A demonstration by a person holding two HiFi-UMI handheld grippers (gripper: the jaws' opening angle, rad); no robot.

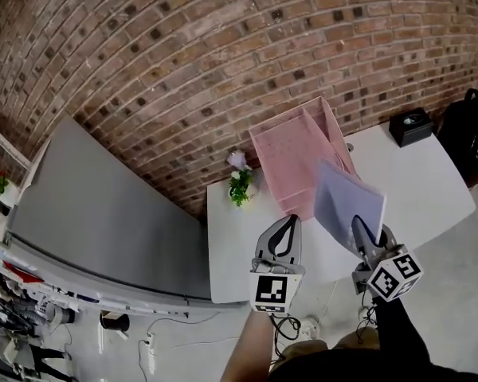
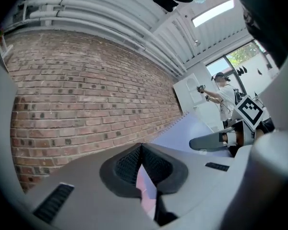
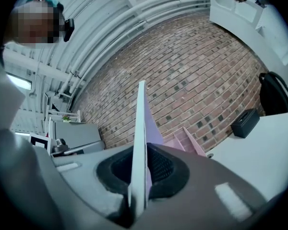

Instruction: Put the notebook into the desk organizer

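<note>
Nearest, at the lower middle of the head view, the left gripper (image 1: pixel 289 223) has its jaws drawn together at the tips. In the left gripper view a pink sliver shows in the gap behind them, and I cannot tell whether it is pinched. Just to its right, the right gripper (image 1: pixel 358 228) is clamped narrowly on the near edge of the thin lavender spiral-bound notebook (image 1: pixel 346 201), held clear of the white table (image 1: pixel 430 189). The notebook's long axis runs from the jaws toward the upper left. Its far corner overlaps, in the picture, the right wall of the pink mesh desk organizer (image 1: pixel 291 161) just beyond. The right hand carries the notebook, so the coming move likely turns on lining its edge up with a slot. The red brick wall (image 1: pixel 223 54) stands farthest back.
</note>
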